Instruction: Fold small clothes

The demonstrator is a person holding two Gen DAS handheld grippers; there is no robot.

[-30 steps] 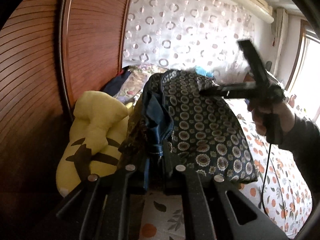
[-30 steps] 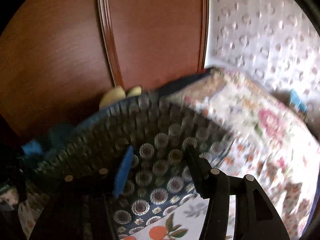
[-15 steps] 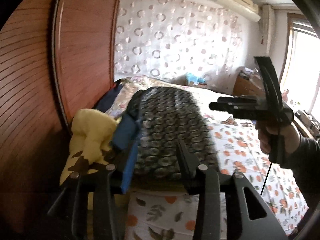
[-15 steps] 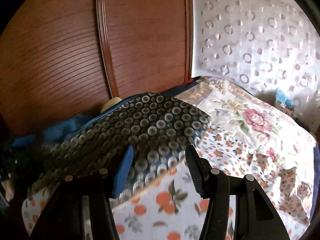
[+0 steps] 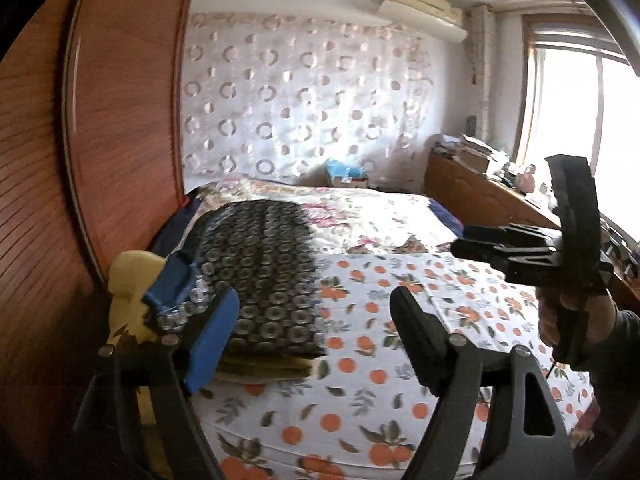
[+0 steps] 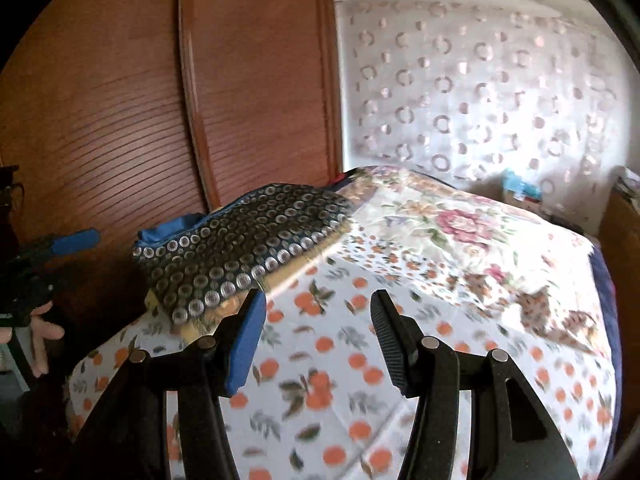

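A dark garment with a ring pattern (image 5: 260, 264) lies folded flat at the left edge of the bed, its blue lining (image 5: 172, 284) showing at one corner. It rests on a yellowish folded cloth (image 5: 260, 368). My left gripper (image 5: 316, 320) hangs just in front of it, jaws opening, with nothing between them. My right gripper (image 6: 318, 308) is open over the orange-print sheet (image 6: 320, 380), to the right of the garment (image 6: 248, 248) and apart from it. The left view shows the right gripper (image 5: 464, 239) from the side, held by a hand (image 5: 576, 312).
A wooden slatted wardrobe (image 5: 120, 120) stands close on the left, with a yellow plush toy (image 5: 124, 292) wedged against the bed. A floral quilt (image 6: 460, 220) covers the far bed. A ring-patterned curtain (image 5: 300, 100), wooden desk (image 5: 480, 192) and bright window (image 5: 580, 100) are beyond.
My left gripper let go of the garment, spread its jaws and drew back and up. The garment dropped flat onto the stack. My right gripper pulled away to the right.
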